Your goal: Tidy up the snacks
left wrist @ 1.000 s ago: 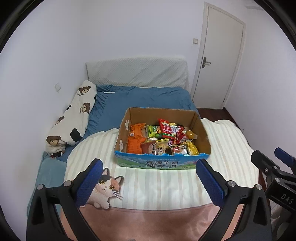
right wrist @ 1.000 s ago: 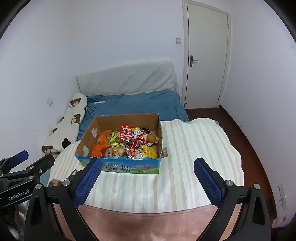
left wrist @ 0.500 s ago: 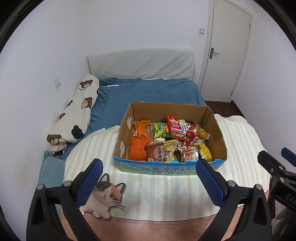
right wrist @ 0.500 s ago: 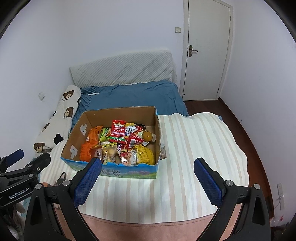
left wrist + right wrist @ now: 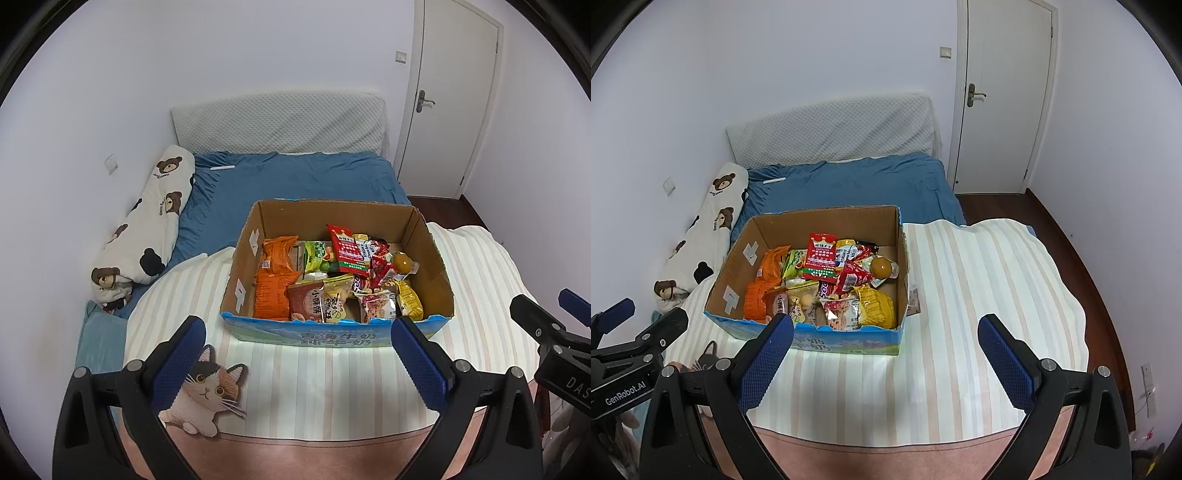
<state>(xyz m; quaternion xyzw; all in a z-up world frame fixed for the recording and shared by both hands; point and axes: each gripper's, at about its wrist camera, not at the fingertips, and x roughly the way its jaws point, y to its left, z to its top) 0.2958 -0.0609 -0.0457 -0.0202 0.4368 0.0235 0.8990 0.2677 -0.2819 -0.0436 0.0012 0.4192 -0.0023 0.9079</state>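
Open snack box on the striped blanket, both claws empty and spread.

Left wrist view: the left gripper hangs with fingers wide apart, short of the cardboard box, whose long axis runs left to right; snack packets fill it. Right wrist view: the right gripper is likewise spread, holding nothing, near the box's blue front wall, on the striped blanket.

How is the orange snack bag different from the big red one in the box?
The orange snack bag lies by the left wall of the cardboard box; the red snack bag is nearer the middle. The orange snack bag is plain and crinkly; the red snack bag has white writing and a green strip. Both lie among the other snacks, and neither is gripped.
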